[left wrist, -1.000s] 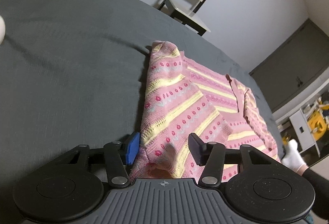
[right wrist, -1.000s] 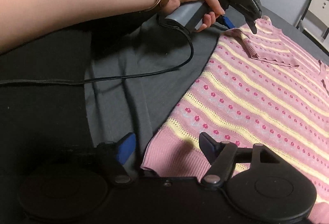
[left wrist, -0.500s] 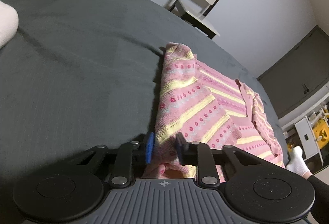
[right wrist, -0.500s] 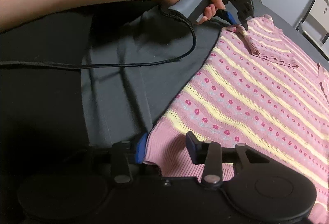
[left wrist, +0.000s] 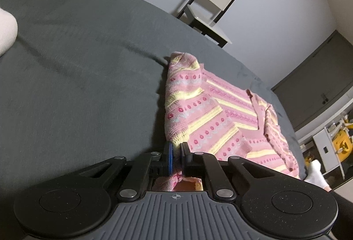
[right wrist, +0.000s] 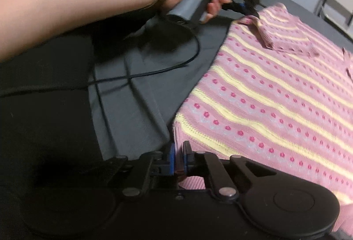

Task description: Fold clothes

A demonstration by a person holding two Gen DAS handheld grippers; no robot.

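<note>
Left wrist view shows the left gripper [left wrist: 175,157] with its fingers clenched on one edge of the pink striped sweater [left wrist: 211,116], which lies on the grey tabletop [left wrist: 77,77]. Right gripper [right wrist: 178,160] pinches the sweater's hem corner.

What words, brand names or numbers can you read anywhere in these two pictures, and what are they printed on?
No text can be read in either picture.
Left gripper: only a small crosshair mark on its grey body, no letters.
Pink sweater: a knitted pattern of stripes and dots, no label showing.
White chair: cut-out shapes and holes, no writing.
Yellow things on the far shelf: too small and blurred to read.
</note>
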